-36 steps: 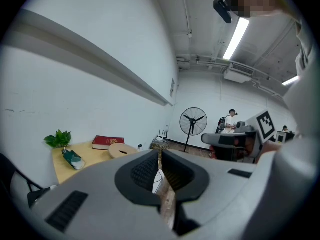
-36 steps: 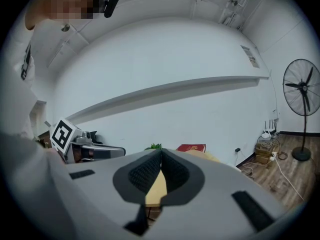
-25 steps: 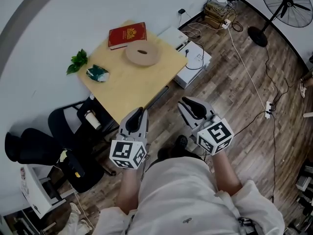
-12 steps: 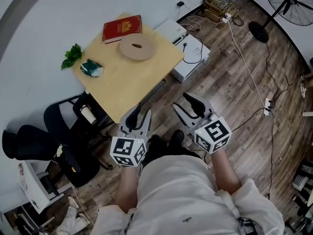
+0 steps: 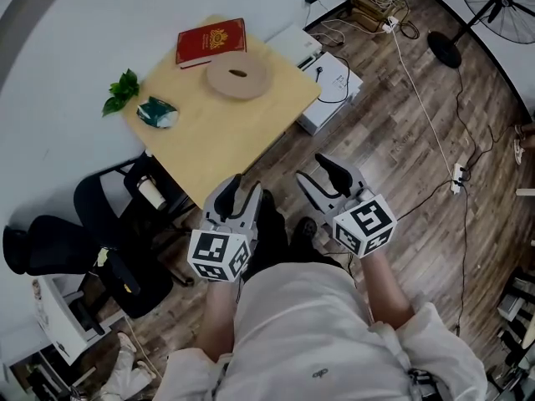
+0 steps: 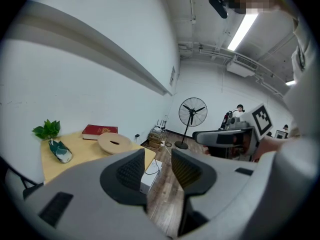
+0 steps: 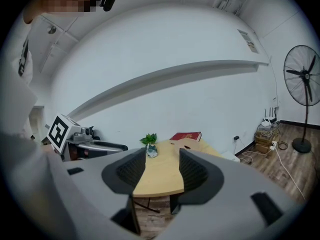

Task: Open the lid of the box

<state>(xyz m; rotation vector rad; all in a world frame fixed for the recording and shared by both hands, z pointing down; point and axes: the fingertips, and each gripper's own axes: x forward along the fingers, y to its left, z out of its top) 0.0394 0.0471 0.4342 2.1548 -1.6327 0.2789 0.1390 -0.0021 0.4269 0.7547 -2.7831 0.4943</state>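
Observation:
A flat red box (image 5: 211, 42) with a gold emblem lies shut at the far edge of the pale wooden table (image 5: 226, 140), against the white wall. It also shows in the left gripper view (image 6: 100, 130) and the right gripper view (image 7: 187, 136). Both grippers hang over the floor in front of the table, well short of the box. My left gripper (image 5: 241, 195) (image 6: 157, 159) is open, and my right gripper (image 5: 313, 174) (image 7: 162, 159) is open too. Their jaws have just been opening, with nothing between them.
A round wooden disc (image 5: 238, 76) lies just in front of the box. A small green plant (image 5: 122, 92) and a green-white object (image 5: 156, 112) sit at the table's left. A black chair (image 5: 125, 215) stands at the left, white cartons (image 5: 330, 90) and cables on the floor, a fan (image 5: 493, 7) at the far right.
Both grippers' jaws have spread apart; the left pair was shut a second ago. Both hands have sunk a little. The things on the table have not moved.

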